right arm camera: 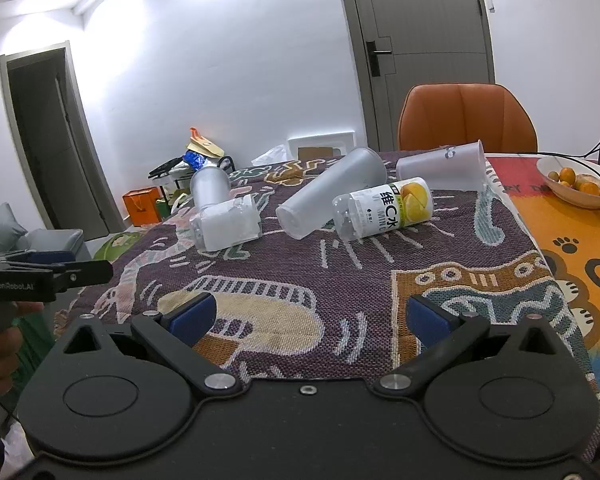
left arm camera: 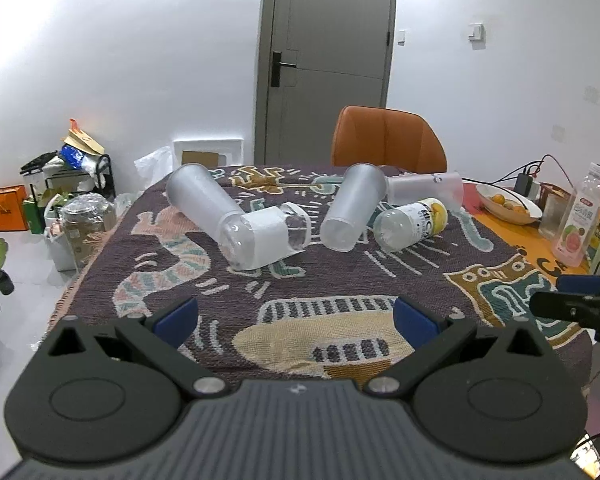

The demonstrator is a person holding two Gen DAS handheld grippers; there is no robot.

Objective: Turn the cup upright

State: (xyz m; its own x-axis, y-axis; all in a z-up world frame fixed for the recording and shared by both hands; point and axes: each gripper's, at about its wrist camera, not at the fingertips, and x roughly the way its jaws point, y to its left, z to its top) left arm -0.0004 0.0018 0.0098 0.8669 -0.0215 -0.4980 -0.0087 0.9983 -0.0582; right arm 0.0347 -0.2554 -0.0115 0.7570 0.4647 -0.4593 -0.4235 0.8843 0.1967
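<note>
Several cups lie on their sides on the patterned cloth. A frosted cup lies at the left beside a clear cup with a white sleeve. Another frosted cup lies in the middle, next to a clear cup with a lemon label. A white cup lies behind them. My left gripper is open and empty, well short of the cups. My right gripper is open and empty, also near the front. The frosted middle cup and the lemon-label cup lie ahead of it.
An orange chair stands behind the table. A bowl of oranges, a pink drink bottle and a glass stand at the right. Bags and boxes crowd the floor at the left.
</note>
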